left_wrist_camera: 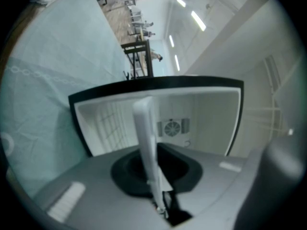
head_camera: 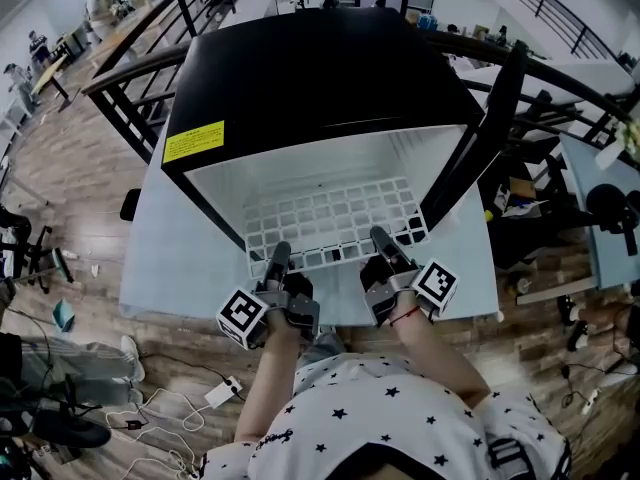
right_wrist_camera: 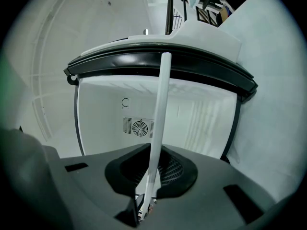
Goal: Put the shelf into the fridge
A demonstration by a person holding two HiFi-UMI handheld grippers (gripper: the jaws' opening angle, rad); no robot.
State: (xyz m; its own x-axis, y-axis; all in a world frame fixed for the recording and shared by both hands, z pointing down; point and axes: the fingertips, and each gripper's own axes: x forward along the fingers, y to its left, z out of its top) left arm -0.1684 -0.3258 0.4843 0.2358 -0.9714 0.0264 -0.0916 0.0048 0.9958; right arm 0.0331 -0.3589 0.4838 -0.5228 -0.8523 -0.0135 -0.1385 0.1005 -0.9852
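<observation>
The left tool (head_camera: 277,256) and right tool (head_camera: 384,240) clamp the shelf (head_camera: 335,213) edge, partly inside the fridge (head_camera: 300,78); uneven pushing could skew and jam it against the walls

Fridge (head_camera: 300,78): black, door open, white interior | shelf (head_camera: 335,218): white wire grid, partly inside opening | left gripper (head_camera: 279,253), right gripper (head_camera: 383,238): both on shelf's near edge | table (head_camera: 170,258): pale blue, beneath fridge

White grid shelf (head_camera: 335,218), black fridge (head_camera: 310,73) with yellow label (head_camera: 194,140).
</observation>
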